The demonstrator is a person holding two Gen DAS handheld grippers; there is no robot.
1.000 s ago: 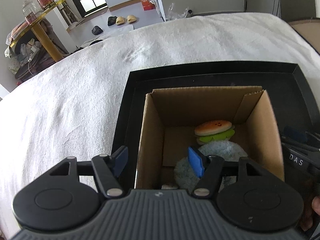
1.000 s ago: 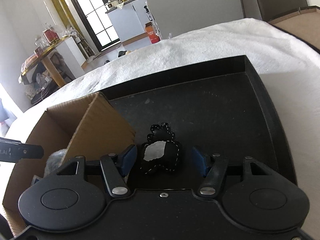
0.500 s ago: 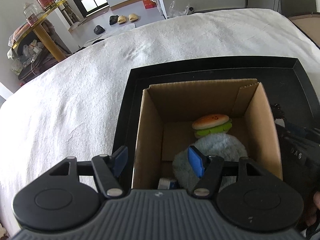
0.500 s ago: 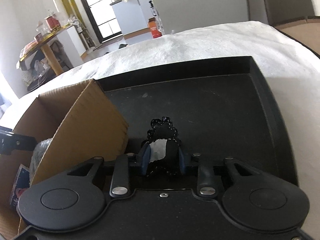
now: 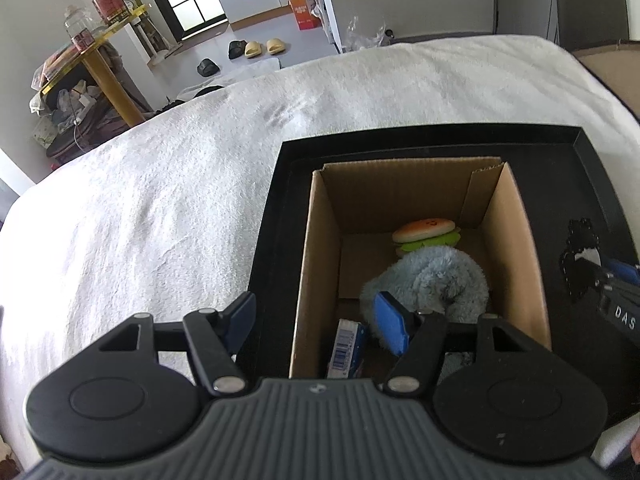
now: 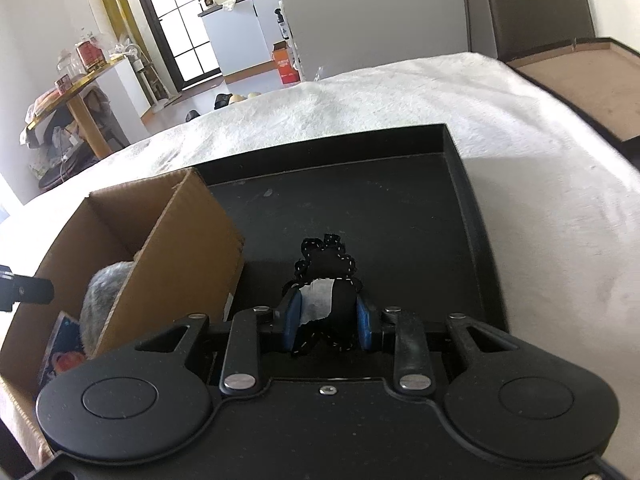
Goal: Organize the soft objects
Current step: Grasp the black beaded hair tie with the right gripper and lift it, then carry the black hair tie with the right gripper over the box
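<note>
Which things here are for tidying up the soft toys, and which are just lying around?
For the job:
- small black fabric toy with white stitching, held by the right gripper
- brown cardboard box
- burger-shaped plush
- fluffy blue-grey plush
- left gripper, open

Just lying about:
- black tray
- white blanket
- slippers on the floor

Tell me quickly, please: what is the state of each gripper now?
Left gripper: open, holding nothing, over the cardboard box.
Right gripper: closed on the black soft toy.
</note>
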